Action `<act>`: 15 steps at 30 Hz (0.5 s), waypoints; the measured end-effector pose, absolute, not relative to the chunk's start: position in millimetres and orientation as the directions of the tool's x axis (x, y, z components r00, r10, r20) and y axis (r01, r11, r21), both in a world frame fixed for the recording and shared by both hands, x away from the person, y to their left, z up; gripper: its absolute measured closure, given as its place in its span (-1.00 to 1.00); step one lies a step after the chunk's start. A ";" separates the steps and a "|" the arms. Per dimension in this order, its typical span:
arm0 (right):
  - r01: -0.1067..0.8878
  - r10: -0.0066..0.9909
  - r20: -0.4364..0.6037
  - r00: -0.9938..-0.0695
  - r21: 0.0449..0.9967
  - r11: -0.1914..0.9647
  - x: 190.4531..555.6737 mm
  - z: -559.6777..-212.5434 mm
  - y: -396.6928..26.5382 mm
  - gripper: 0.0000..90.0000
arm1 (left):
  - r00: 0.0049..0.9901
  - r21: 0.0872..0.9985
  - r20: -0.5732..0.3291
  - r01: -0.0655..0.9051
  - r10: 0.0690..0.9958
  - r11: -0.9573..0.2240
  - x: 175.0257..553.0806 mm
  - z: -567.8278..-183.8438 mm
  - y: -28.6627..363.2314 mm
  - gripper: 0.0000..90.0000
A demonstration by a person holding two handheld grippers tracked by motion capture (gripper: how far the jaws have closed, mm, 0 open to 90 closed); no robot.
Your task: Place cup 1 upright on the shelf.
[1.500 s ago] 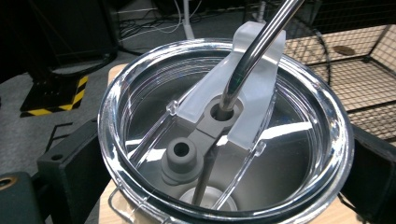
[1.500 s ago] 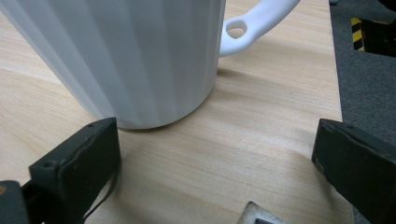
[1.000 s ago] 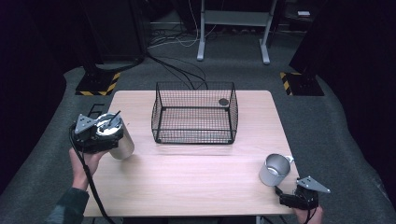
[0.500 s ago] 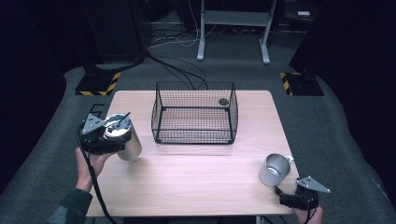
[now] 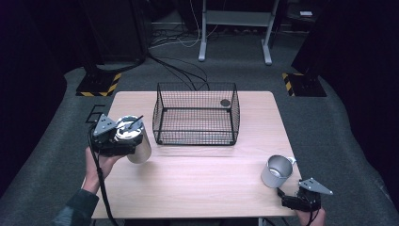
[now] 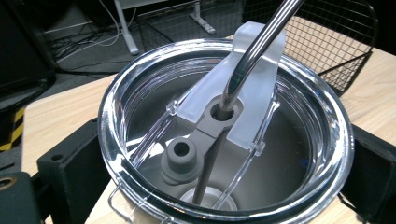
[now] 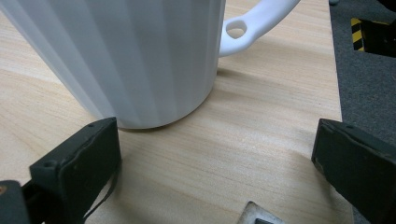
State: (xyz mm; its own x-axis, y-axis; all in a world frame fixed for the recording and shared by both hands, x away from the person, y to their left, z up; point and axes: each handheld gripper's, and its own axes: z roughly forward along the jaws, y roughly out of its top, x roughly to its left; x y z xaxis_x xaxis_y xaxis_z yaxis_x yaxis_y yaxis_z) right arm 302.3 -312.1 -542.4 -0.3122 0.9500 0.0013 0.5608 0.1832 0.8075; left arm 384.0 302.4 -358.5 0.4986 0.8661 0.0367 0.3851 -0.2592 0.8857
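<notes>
A steel tumbler [image 5: 141, 150] with a clear lid [image 6: 140, 93] and a metal straw [image 6: 261, 46] hangs tilted over the table's left side. My left gripper [image 5: 123, 140] is shut on it, with one black jaw on each side of the rim in the left gripper view. A pale ribbed mug [image 5: 276, 170] stands at the front right, handle [image 7: 252, 23] to the right. My right gripper [image 5: 291, 197] rests open just in front of the mug, jaws wide apart and nothing between them [image 7: 215, 172].
A black wire basket [image 5: 195, 140] stands at the middle back of the wooden table [image 5: 207, 179], with a small dark round thing [image 5: 225, 102] in its far right corner. The table's front edge is close to the right gripper. Cables lie on the floor behind.
My left gripper has carried the tumbler a little to the right, toward the basket. The right gripper and the mug have not moved.
</notes>
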 end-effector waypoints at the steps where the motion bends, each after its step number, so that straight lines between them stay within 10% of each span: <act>1: 0.561 0.950 0.001 -0.312 0.807 0.183 302.3 -542.4 -312.1 -0.98 | 0.499 0.886 0.037 0.385 0.866 -0.259 384.0 -358.5 302.4 -0.91; 15: 0.561 0.950 0.001 -0.312 0.807 0.183 302.3 -542.4 -312.0 -0.98 | 0.563 0.885 0.030 0.369 0.826 -0.284 390.0 -351.7 278.2 -0.91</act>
